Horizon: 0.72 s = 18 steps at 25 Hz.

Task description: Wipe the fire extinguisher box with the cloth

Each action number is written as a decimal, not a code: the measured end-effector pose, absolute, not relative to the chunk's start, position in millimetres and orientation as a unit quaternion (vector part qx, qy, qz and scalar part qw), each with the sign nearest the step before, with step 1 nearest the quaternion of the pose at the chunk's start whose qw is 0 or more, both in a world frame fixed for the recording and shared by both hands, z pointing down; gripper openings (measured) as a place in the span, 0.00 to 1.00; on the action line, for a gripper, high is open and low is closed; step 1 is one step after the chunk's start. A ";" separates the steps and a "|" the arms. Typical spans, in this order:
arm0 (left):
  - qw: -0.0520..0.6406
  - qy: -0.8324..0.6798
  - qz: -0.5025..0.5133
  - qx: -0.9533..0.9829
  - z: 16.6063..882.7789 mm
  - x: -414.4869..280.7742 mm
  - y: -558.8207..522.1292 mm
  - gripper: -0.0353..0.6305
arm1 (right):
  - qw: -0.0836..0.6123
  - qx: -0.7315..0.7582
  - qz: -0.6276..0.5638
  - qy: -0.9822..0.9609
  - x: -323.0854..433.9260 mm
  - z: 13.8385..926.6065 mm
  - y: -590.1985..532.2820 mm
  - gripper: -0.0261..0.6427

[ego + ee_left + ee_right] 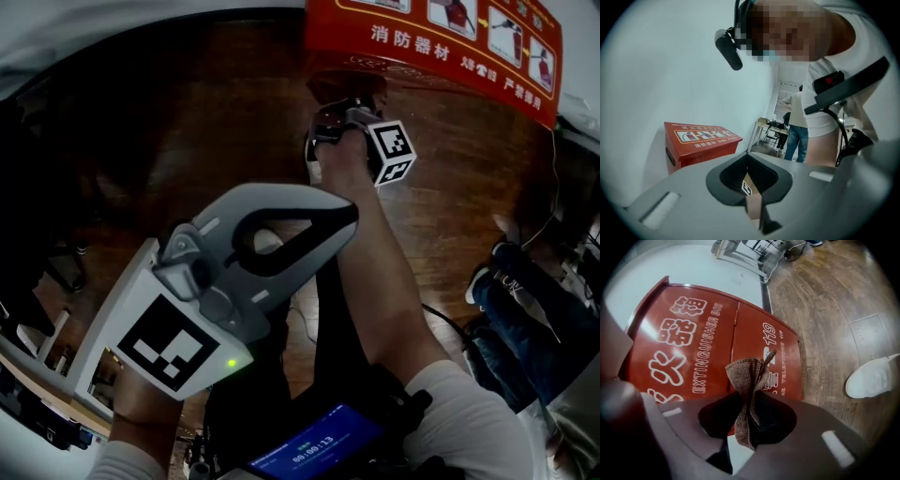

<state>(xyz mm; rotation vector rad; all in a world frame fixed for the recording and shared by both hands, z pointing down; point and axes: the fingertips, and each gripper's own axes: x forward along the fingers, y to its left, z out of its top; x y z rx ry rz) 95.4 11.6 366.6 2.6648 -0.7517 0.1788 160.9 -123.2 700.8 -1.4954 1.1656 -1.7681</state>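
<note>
The head view is dim, the floor (187, 131) blackest from 8 to 11 o'clock. The left gripper view is bright, its pale wall (661, 61) evenly lit. In the right gripper view the cloth (747, 380) is sharp, and soft glare lightens the fire extinguisher box (708, 357) at 10 o'clock. Fisheye bends every edge.

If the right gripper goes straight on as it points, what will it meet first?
Probably the fire extinguisher box: the right gripper points at its lettered face. The cloth pinched in its jaws sticks out ahead, so it would touch first. Depth is unclear.
</note>
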 end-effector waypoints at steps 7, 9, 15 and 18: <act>0.185 -0.281 0.069 0.939 413.9 86.8 -4.9 0.05 | 0.219 -0.567 -0.667 0.431 158.2 781.7 -130.7 0.18; 0.186 -0.284 0.064 0.939 424.5 84.2 -11.6 0.05 | 0.218 -0.573 -0.667 0.423 158.4 801.9 -130.9 0.18; 0.197 -0.293 0.059 0.934 452.8 76.9 -16.2 0.05 | 0.194 -0.577 -0.677 0.414 154.9 861.2 -130.6 0.18; 0.202 -0.301 0.055 0.930 465.4 70.4 -10.7 0.05 | 0.173 -0.573 -0.682 0.420 155.5 885.8 -129.9 0.18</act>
